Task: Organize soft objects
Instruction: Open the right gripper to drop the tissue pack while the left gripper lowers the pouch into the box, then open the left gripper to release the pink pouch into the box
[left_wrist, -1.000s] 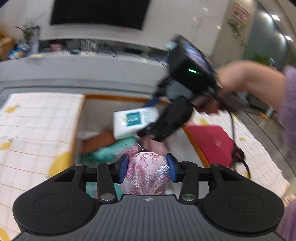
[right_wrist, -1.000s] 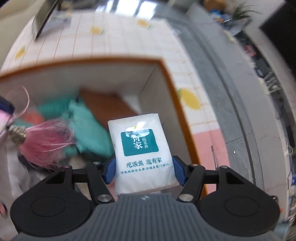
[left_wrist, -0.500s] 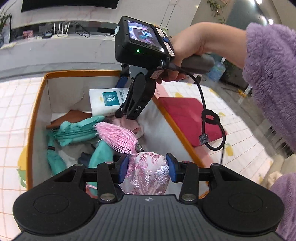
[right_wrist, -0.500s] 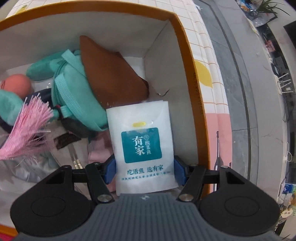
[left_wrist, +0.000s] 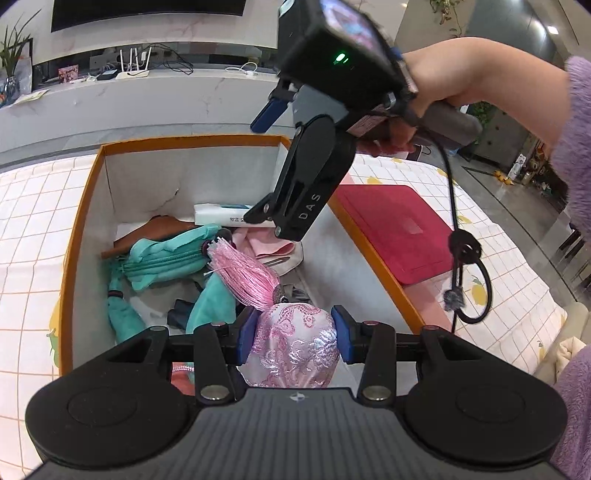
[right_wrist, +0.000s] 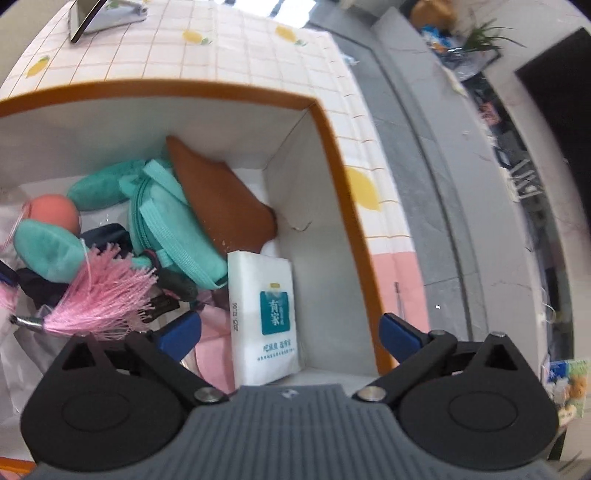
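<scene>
My left gripper (left_wrist: 293, 338) is shut on a pink embroidered pouch (left_wrist: 293, 345) with a pink tassel (left_wrist: 242, 273), held over the near end of an orange-rimmed white box (left_wrist: 85, 206). My right gripper (right_wrist: 290, 332) is open and empty above the box's far right corner. The white tissue pack (right_wrist: 264, 317) lies in the box below it, against the wall; it also shows in the left wrist view (left_wrist: 221, 214). The tassel (right_wrist: 99, 299) shows in the right wrist view too.
The box holds a teal pouch (left_wrist: 166, 258), a brown leather piece (right_wrist: 218, 195), a coral ball (right_wrist: 53, 212), pink cloth (left_wrist: 266, 242) and dark items. A red folder (left_wrist: 399, 229) lies right of the box on the checked tablecloth (left_wrist: 33, 206).
My right gripper opened and let go of the tissue pack, which now lies in the box's corner, and the gripper rose. My left gripper still holds the pink pouch over the box.
</scene>
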